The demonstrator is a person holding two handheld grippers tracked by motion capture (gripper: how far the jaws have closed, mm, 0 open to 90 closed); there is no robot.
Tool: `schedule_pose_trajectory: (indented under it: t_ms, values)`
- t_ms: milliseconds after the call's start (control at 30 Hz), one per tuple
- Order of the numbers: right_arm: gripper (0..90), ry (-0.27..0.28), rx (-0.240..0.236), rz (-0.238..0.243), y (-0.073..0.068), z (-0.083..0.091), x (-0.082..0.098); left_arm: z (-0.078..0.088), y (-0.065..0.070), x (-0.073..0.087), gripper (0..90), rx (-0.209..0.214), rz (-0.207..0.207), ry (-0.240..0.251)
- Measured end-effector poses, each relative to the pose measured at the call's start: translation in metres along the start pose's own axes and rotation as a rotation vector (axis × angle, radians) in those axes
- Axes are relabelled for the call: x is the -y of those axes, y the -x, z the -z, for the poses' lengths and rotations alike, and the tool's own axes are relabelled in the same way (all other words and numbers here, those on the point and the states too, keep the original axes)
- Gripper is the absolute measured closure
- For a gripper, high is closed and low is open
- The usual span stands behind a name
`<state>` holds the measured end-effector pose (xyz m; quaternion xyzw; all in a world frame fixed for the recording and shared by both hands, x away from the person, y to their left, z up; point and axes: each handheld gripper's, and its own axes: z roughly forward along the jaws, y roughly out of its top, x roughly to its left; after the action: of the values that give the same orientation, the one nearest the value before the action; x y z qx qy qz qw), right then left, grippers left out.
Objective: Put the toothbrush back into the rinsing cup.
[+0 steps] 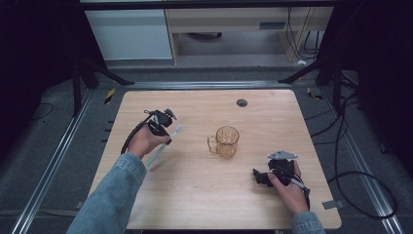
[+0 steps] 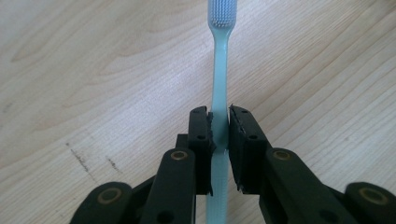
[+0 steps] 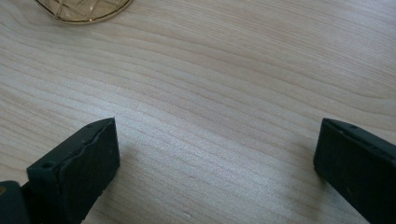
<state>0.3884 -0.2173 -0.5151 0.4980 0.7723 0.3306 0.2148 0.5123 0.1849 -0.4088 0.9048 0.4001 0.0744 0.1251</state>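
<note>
In the high view, the left gripper [image 1: 165,127] held a pale blue plastic toothbrush [image 1: 164,146] left of centre, with the amber glass mug [image 1: 225,142] mid-frame across bare wooden table [image 1: 195,195]; carrying it to the mug seemed next. The left gripper view showed the pads clamping the handle. In the right gripper view, the right gripper [image 3: 217,168] gaped wide, empty.

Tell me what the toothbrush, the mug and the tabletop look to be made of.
Toothbrush: likely plastic, pale blue and slightly translucent, smooth handle, fine pale bristles at the head; it sits clamped in the left gripper.
Mug: amber and see-through, with a cut pattern on the wall, so probably glass, possibly clear plastic.
Tabletop: light wood grain with a matte finish; solid wood or laminate, I cannot tell which.
</note>
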Motion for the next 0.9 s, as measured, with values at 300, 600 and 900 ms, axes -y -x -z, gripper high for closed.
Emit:
schedule_pose_trajectory:
  t_ms: [300, 600, 900]
  values:
    - [0.7, 0.000, 0.000, 0.000, 0.000, 0.000, 0.000, 0.018, 0.004, -0.007, 78.7, -0.012, 0.005, 0.064]
    - [0.6, 0.000, 0.001, 0.004, 0.000, 0.000, 0.000, 0.031, 0.011, -0.011, 78.7, -0.009, 0.016, 0.142]
    - [0.6, 0.000, 0.001, 0.004, 0.000, 0.000, 0.000, 0.039, 0.019, -0.016, 78.7, 0.058, 0.034, 0.213]
